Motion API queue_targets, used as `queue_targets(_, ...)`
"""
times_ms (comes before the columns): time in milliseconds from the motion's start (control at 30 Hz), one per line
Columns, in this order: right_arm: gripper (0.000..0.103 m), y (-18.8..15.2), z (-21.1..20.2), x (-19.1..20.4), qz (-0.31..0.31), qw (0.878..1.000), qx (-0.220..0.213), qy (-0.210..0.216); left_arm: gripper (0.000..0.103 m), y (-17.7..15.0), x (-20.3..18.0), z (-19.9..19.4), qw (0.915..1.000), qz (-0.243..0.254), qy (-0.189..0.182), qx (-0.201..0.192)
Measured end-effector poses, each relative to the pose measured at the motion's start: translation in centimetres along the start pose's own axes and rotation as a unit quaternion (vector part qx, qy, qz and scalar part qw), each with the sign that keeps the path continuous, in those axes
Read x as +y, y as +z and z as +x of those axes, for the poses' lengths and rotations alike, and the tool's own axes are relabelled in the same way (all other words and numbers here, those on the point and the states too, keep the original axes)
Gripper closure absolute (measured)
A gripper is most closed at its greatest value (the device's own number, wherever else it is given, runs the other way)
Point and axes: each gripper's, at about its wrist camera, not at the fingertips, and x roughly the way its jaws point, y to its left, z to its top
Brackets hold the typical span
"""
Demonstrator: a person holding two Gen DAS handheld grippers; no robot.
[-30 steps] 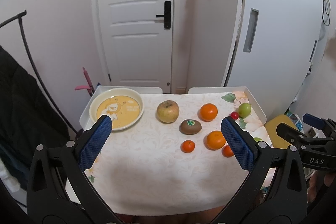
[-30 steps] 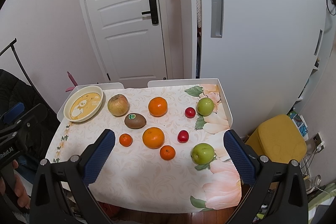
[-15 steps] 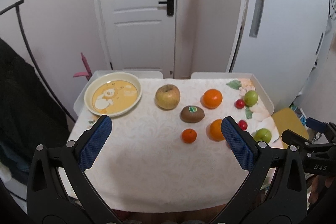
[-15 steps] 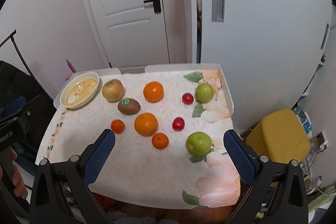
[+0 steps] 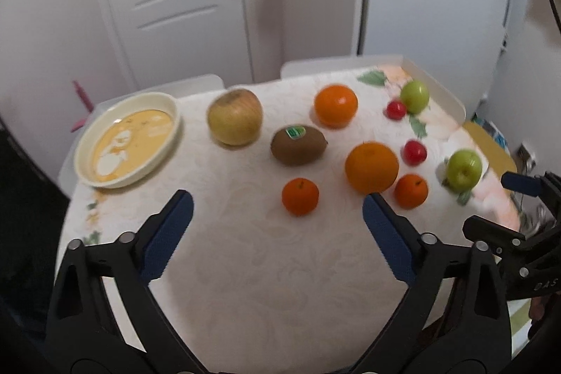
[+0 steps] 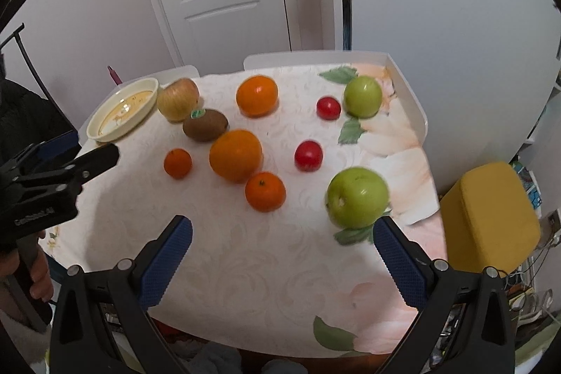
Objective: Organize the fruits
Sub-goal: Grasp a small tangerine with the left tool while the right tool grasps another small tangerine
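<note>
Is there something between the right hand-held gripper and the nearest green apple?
No. The right hand-held gripper stands open, and only bare tablecloth lies between it and the green apple, which sits just beyond its right finger. The small orange sits beside that path, not in it.

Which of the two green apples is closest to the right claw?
The nearer green apple, sitting just beyond the right claw by its right-hand fingertip. The other green apple lies at the table's far edge, beside a small red fruit.
</note>
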Motion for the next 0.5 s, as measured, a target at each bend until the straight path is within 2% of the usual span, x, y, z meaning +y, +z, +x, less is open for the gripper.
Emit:
queue_targets(67, 0.000, -0.5, 1.0, 0.2, 0.002, 1.000, 0.004, -0.001, 0.012, -0.1, -0.1, 1.7, 0.9999, 0.010, -0.008, 0.011)
queue_targets(333, 0.005, -1.3, 4.2, 1.6, 0.006, 1.000, 0.017, -0.012, 0.029, -0.7, 0.3, 6.2, 0.9974, 0.033, -0.049, 0.041)
queue_targets(433, 0.007, -1.0, 5.2, 2.1, 0.009, 1.000, 0.018, -0.015, 0.030, -0.8, 0.1, 7.1, 0.9963, 0.039, -0.062, 0.045)
queue_targets(500, 0.012, -0.9, 5.6, 2.2, 0.011, 1.000, 0.020, -0.016, 0.030, -0.8, -0.1, 7.6, 0.9954, 0.045, -0.068, 0.049)
